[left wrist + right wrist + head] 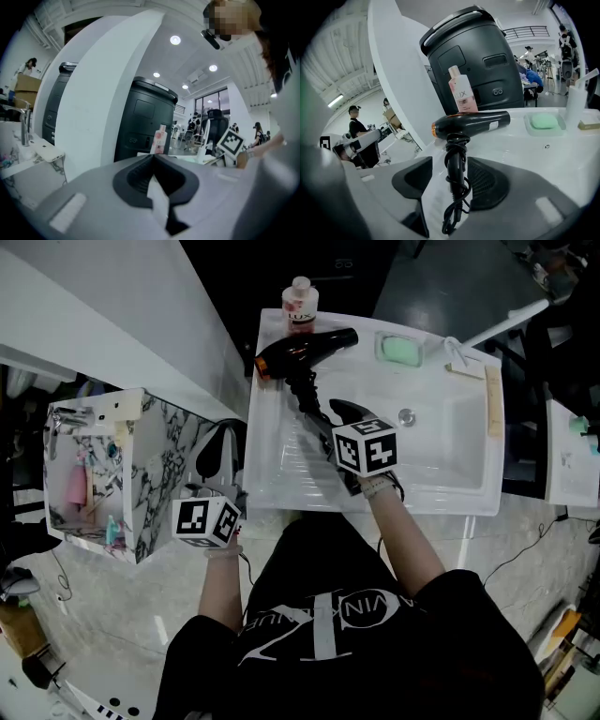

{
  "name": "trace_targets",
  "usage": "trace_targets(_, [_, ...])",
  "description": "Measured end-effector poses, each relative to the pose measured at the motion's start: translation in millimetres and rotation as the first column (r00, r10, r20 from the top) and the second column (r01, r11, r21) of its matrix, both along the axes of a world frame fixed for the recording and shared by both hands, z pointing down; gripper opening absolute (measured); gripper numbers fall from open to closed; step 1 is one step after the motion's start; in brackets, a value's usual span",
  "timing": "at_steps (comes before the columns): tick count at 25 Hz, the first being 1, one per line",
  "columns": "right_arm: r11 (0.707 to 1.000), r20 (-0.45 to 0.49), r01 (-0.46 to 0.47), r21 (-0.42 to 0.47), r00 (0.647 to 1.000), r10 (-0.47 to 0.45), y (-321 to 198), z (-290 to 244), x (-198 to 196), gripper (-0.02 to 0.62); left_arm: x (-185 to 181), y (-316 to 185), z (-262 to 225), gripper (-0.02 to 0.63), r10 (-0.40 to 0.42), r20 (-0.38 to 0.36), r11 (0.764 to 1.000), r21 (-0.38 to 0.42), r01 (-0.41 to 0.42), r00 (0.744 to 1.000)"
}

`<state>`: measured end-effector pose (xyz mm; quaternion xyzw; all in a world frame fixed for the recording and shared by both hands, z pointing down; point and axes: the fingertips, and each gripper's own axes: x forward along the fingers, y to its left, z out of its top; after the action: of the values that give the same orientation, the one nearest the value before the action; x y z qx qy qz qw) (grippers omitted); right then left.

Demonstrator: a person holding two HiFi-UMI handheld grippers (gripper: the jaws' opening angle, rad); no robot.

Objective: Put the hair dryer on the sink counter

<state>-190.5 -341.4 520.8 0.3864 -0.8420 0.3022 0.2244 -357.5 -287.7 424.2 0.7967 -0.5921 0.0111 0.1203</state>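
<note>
A black hair dryer [305, 352] [473, 123] lies on its side on the back left of the white sink counter [375, 502]. Its handle, wrapped in its cord, points toward me over the ribbed slope. My right gripper [328, 423] [449, 161] has its jaws on either side of that handle. A strip of white shows between the left jaw and the handle, so the jaws stand open around it. My left gripper [220, 451] [154, 157] hangs left of the sink, jaws together, holding nothing.
A pink bottle [301, 306] [462, 96] stands just behind the dryer. A green soap in a dish [401, 350] [543, 122] sits at the back middle, the drain [406, 415] in the basin. A marble-patterned shelf unit [94, 474] stands left of the sink.
</note>
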Motion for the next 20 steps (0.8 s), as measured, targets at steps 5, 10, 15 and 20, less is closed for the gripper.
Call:
trace_targets(5, [0.998,0.01,-0.026,0.057,1.0,0.025,11.5,-14.7,15.0,0.147,3.7,10.4,-5.2,0.0,0.005,0.001,1.0,0.013,-0.005,1.0])
trace_targets(10, [0.99,0.035,-0.062,0.128,0.998,0.058,16.9,-34.4,32.3,0.054,6.4,15.5,-11.9,0.0,0.008,0.005,1.0,0.03,-0.009,1.0])
trace_targets(15, [0.972,0.059,-0.081,0.219,0.996,0.07,21.1,-58.6,44.5,0.014,7.8,18.7,-18.8,0.0,0.007,0.005,0.999,0.045,-0.007,1.0])
trace_targets(20, [0.956,0.089,-0.09,0.279,0.994,0.067,24.4,-79.5,51.8,0.003,10.2,16.5,-30.0,0.0,0.011,0.009,0.997,0.072,-0.011,1.0])
